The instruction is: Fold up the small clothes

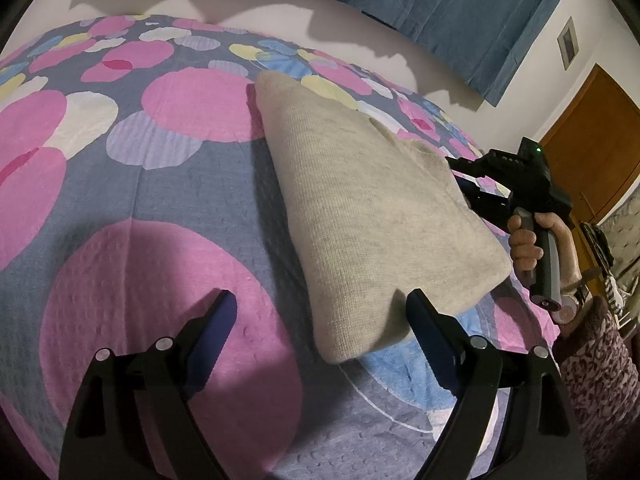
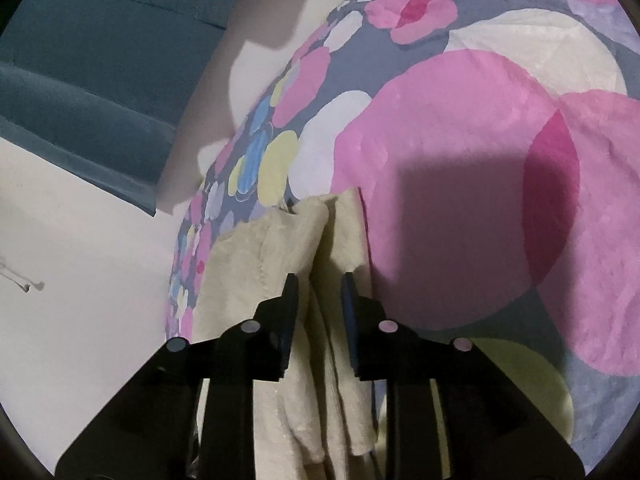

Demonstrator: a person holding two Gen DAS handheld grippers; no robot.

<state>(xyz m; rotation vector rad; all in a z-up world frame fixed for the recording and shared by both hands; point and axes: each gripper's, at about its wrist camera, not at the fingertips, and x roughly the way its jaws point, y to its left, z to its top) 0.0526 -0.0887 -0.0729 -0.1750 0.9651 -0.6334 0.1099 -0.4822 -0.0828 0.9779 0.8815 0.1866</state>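
The bed (image 1: 132,184), spread with a grey cover of pink, white and yellow discs, serves as the folding surface and fills both views. Behind it, toward 12 o'clock in the left wrist view, hangs a blue curtain (image 1: 460,12) against a pale wall.

The beige knit garment (image 1: 372,208) lies across the bed's middle, running from 12 toward 5 o'clock in the left wrist view. Its right-hand portion is raised off the cover, apparently so that one part can be carried over the rest as a fold; the far tip rests on the bed.

The right gripper (image 2: 318,284) holds the garment's edge: its jaws are nearly together with bunched layers of knit between them, judged a firm pinch. Seen from the left wrist view, it reaches in from 3 o'clock, roughly level, the person's right hand (image 1: 532,240) wrapped round the handle.

The left gripper (image 1: 320,300) hovers over the near end of the garment, tilted down toward the bed. Its jaws stand wide apart and hold nothing; the right-hand finger (image 1: 430,336) overlaps the cloth's lower edge, contact uncertain.
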